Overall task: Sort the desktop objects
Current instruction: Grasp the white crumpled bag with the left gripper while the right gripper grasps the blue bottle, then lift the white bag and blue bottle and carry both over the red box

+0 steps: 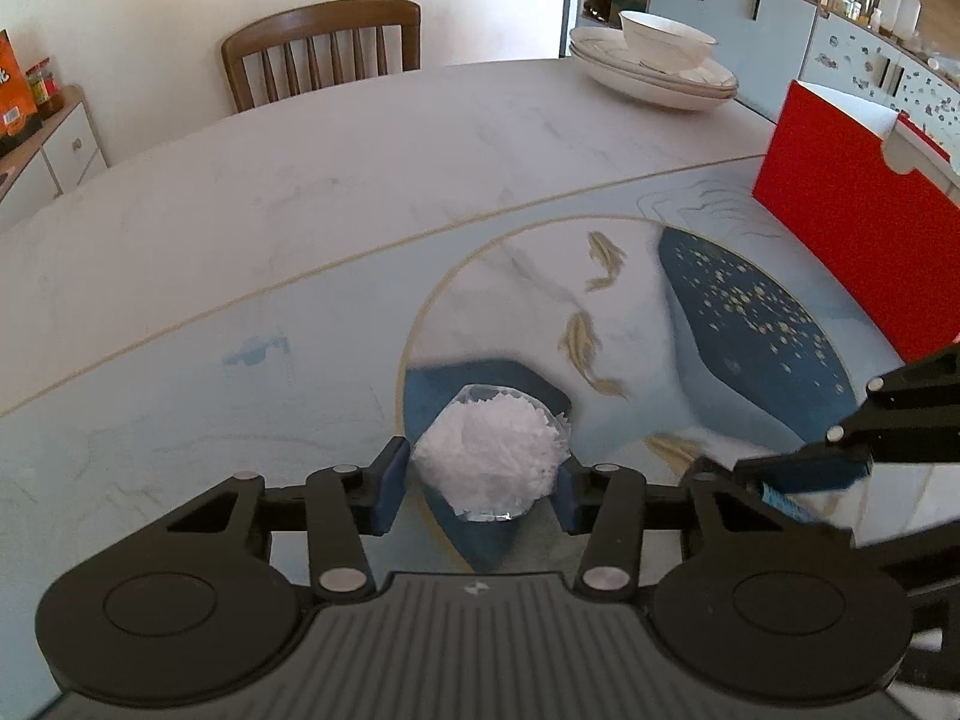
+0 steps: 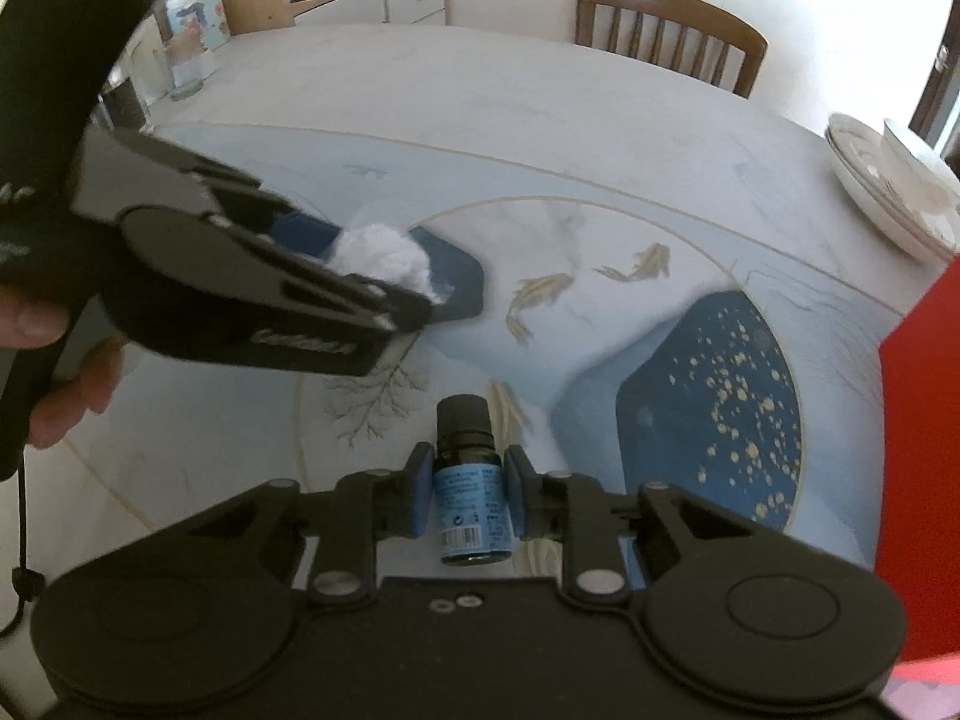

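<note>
White fluff in a clear wrapper, a small bag of cotton [image 1: 489,462], sits pinched between the blue pads of the left claw [image 1: 486,483], low over the tabletop [image 1: 300,192] or resting on it; I cannot say which. The right claw [image 2: 467,501] is pressed together on a little dark bottle [image 2: 467,480] with a blue label and a black cap, which lies along the line of the fingers with the cap pointing away from the person. Both grips look settled, so I would judge the sorting to be at its pick-up stage: two things are in hand and neither has yet gone anywhere. A red box [image 1: 852,228] stands open on the right side of the tabletop, near both claws, and seems the likely place for them, though nothing shows what it holds already. No other loose small objects show on this part of the surface. It is a pale, marble-like top with a printed blue round panel of gold fish and speckles. Stacked white dishes [image 1: 654,75] with a bowl on top sit at the far edge, a wooden chair [image 1: 324,48] is drawn up beyond, and pale cabinets with jars and packets line the walls.
</note>
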Available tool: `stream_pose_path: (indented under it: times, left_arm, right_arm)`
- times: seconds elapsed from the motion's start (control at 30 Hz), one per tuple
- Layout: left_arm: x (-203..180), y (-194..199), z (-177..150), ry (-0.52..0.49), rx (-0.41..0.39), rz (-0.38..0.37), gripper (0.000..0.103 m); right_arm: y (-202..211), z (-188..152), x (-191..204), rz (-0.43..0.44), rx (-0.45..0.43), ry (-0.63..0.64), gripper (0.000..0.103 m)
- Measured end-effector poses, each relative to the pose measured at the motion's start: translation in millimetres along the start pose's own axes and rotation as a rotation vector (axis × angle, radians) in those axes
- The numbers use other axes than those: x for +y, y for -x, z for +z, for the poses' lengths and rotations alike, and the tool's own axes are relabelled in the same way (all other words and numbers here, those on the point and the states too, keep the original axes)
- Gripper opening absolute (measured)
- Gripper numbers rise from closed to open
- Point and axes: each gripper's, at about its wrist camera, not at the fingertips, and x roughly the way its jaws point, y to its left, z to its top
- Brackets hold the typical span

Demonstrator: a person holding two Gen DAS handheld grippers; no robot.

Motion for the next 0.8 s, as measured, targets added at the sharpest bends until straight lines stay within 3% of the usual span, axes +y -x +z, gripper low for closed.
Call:
stream_pose_path:
  times: [0.8]
  left_arm:
    - [-38, 61, -36, 0.049, -0.009, -0.057, 0.043]
  right_arm:
    - [55, -39, -26, 0.004, -0.035, -0.122, 0.023]
